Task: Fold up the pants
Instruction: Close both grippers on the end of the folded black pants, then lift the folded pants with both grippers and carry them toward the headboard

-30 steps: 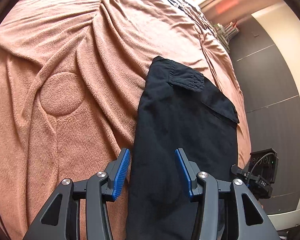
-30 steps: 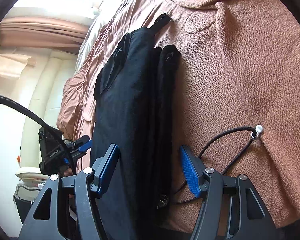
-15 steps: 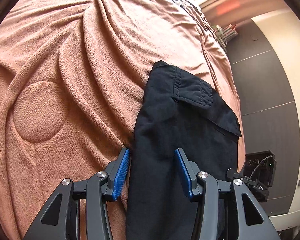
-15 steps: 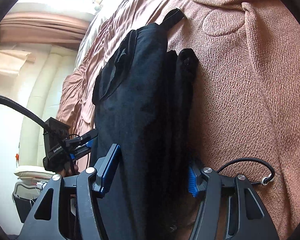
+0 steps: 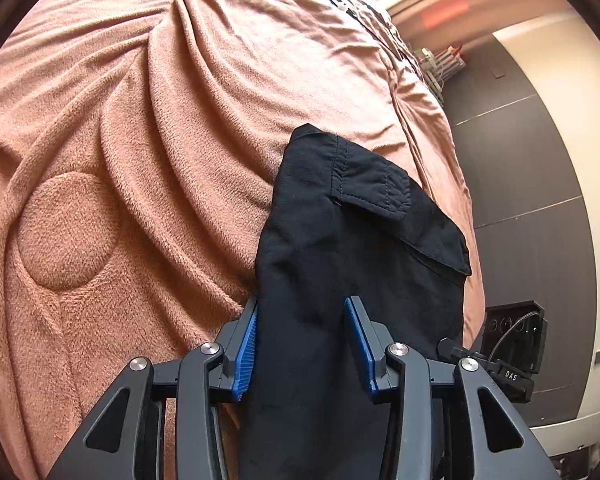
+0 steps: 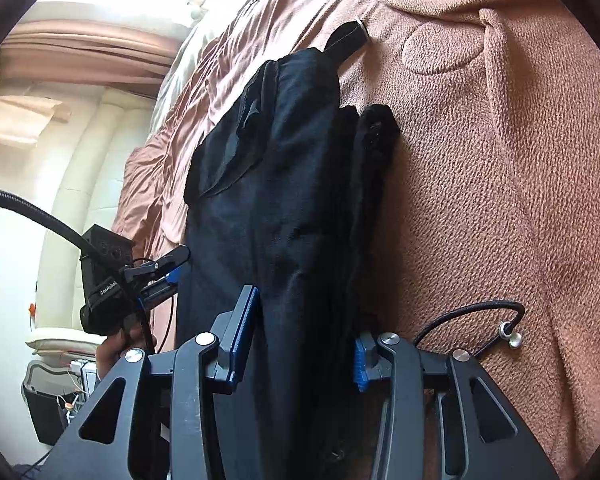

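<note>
Black pants (image 5: 360, 248) lie folded lengthwise on a pink-brown blanket (image 5: 140, 120), a pocket flap (image 5: 380, 184) on top. My left gripper (image 5: 302, 304) straddles their left edge. Its jaws are closing, with flat fabric between the blue pads, which do not pinch it. In the right wrist view the pants (image 6: 284, 168) run away from my right gripper (image 6: 306, 316). Its jaws are closing too, and the fabric bunches into a ridge between the pads and hides most of the right one. A black drawcord (image 6: 510, 334) with a metal tip curls beside it.
The blanket (image 6: 500, 160) spreads wide to the right. A hand (image 6: 116, 348) holds the left gripper's body (image 6: 140, 276) at the bed edge. A dark wall panel (image 5: 520, 160) stands beyond the bed. A black bin (image 6: 48, 400) sits on the floor.
The left view has drawn closer to the pants and its jaws have narrowed slightly. The right jaws have narrowed a lot, gathering the fabric; the drawcord now lies right of the right finger.
</note>
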`<action>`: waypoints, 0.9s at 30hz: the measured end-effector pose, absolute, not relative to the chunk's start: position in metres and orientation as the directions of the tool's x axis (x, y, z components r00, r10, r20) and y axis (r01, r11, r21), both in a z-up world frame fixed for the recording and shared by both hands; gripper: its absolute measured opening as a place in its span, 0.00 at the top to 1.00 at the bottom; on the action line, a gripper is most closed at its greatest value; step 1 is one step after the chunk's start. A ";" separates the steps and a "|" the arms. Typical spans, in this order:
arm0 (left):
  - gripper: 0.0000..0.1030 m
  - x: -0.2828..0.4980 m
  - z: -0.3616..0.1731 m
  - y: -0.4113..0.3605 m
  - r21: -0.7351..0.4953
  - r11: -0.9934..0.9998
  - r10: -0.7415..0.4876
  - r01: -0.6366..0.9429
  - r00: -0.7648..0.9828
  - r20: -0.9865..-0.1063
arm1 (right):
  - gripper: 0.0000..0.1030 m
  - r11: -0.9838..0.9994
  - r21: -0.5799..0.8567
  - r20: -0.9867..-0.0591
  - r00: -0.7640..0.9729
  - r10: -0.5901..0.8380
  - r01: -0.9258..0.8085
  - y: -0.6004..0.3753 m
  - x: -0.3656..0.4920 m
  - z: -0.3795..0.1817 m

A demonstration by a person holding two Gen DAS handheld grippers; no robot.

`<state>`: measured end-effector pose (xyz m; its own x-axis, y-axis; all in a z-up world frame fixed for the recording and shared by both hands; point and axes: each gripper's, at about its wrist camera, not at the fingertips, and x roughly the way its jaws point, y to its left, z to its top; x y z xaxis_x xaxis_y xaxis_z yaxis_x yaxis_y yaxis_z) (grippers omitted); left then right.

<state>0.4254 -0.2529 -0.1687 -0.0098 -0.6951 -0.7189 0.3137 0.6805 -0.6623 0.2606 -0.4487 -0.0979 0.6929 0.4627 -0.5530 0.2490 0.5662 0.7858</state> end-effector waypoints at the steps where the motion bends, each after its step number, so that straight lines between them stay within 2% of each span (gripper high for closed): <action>1: 0.58 0.424 -0.172 -0.252 -0.664 0.682 -0.694 0.307 -0.015 -0.720 | 0.62 0.567 0.785 -0.555 0.691 0.463 0.251 -0.449 0.261 -0.097; 4: 0.58 0.421 -0.179 -0.251 -0.669 0.679 -0.698 0.302 -0.017 -0.716 | 0.60 0.559 0.790 -0.554 0.685 0.474 0.252 -0.447 0.268 -0.097; 7: 0.68 0.420 -0.178 -0.252 -0.668 0.675 -0.702 0.312 -0.007 -0.712 | 0.60 0.542 0.804 -0.537 0.689 0.487 0.244 -0.449 0.274 -0.100; 11: 0.83 0.419 -0.171 -0.250 -0.683 0.659 -0.721 0.315 0.008 -0.692 | 0.69 0.564 0.792 -0.539 0.704 0.463 0.235 -0.444 0.276 -0.093; 14: 0.88 0.417 -0.163 -0.245 -0.698 0.641 -0.739 0.318 0.010 -0.674 | 0.74 0.599 0.771 -0.539 0.721 0.435 0.216 -0.435 0.271 -0.084; 27: 0.91 0.395 -0.123 -0.225 -0.706 0.613 -0.771 0.354 0.076 -0.632 | 0.78 0.686 0.714 -0.521 0.760 0.388 0.140 -0.391 0.250 -0.054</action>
<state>0.3948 -0.2246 -0.1232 0.0762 -0.7712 -0.6320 0.3543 0.6134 -0.7059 0.2500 -0.3907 -0.0541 0.7604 0.3877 -0.5211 0.1400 0.6856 0.7144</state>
